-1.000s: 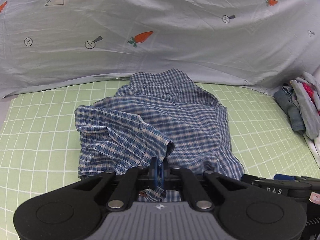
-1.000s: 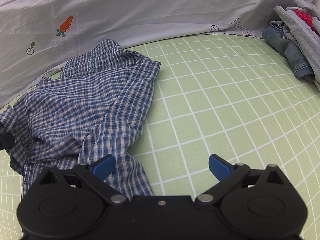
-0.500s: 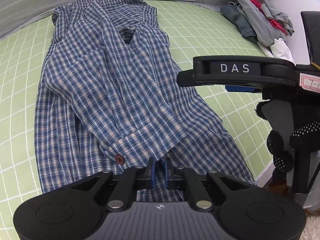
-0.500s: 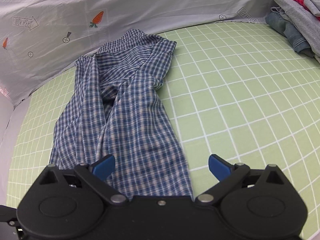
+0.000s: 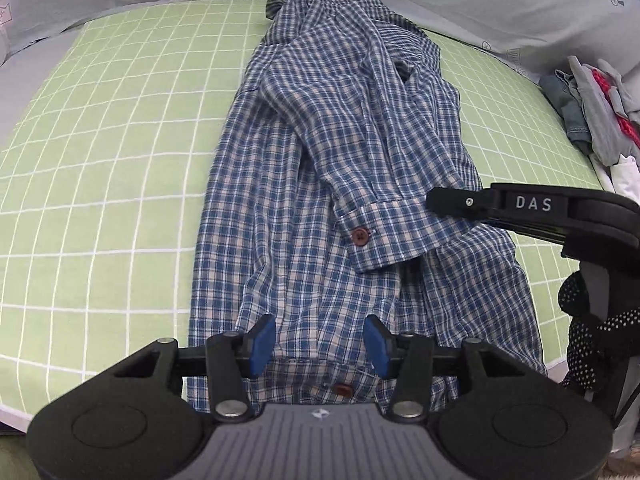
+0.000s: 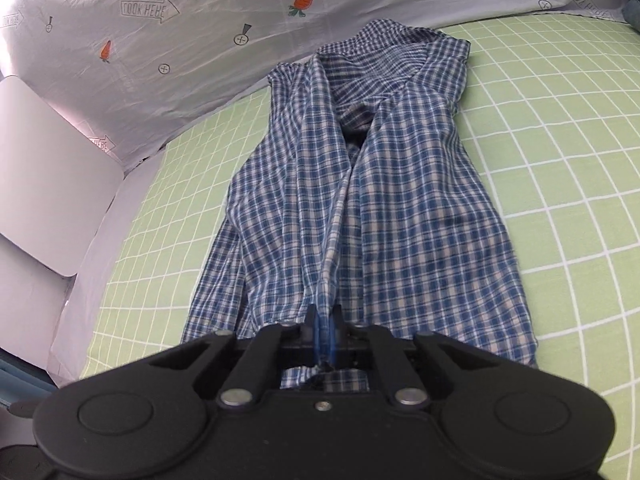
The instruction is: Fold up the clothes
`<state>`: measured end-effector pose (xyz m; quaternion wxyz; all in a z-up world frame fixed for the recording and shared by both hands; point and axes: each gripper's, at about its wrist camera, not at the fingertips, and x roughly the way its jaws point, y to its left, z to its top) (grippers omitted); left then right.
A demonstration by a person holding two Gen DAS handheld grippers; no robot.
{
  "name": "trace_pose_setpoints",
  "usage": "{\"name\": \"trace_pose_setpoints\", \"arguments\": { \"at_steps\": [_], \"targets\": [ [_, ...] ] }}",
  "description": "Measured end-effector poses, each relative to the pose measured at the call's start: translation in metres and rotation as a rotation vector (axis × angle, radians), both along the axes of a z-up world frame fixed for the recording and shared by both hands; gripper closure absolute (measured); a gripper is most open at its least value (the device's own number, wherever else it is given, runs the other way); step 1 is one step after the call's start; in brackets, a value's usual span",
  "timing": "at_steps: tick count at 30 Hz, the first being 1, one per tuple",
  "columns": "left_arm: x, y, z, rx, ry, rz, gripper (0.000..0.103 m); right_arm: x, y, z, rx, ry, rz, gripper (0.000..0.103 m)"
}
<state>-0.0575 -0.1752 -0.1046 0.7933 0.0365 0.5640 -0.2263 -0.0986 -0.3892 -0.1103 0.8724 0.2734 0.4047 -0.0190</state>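
Below me lay a bed covered in a pale green sheet [image 6: 560,160] with a white grid. Behind it hung a grey cloth [image 6: 200,20] printed with carrots and arrows. White panels [image 6: 48,152] stood at my left.

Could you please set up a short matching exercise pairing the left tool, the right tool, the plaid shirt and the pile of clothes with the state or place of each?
Things:
1. left tool
2. right tool
3. plaid shirt
4. pile of clothes

States or places:
A. heaped at the far right edge of the green checked sheet
B. shut on the near hem of the shirt
C. laid out lengthwise, collar at the far end
D. open, fingers apart above the hem

Pairs: 1-D, 2-B, 3-C, 4-A
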Motion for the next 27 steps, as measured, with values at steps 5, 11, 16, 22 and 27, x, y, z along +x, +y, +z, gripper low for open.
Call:
{"name": "trace_pose_setpoints", "arguments": {
  "at_steps": [5, 11, 16, 22, 27],
  "targets": [
    [0.003, 0.007, -0.003, 0.004, -0.005, 0.029, 0.053, -0.023, 0.007, 0.025, 0.03, -0.114, 0.029, 0.099],
    [0.006, 0.01, -0.003, -0.028, -0.01, 0.009, 0.053, -0.055, -0.002, 0.015, 0.046, -0.064, -0.076, 0.1],
    [0.004, 0.008, -0.005, -0.043, -0.006, -0.028, 0.053, -0.081, -0.009, 0.007, 0.059, -0.021, -0.163, 0.1],
    [0.0, 0.009, -0.009, -0.043, -0.007, -0.052, 0.053, -0.099, -0.007, -0.012, 0.091, 0.051, -0.232, 0.1],
    [-0.005, 0.014, -0.008, -0.043, -0.01, -0.049, 0.053, -0.101, -0.01, -0.036, 0.106, 0.148, -0.295, 0.1]
  ]
}}
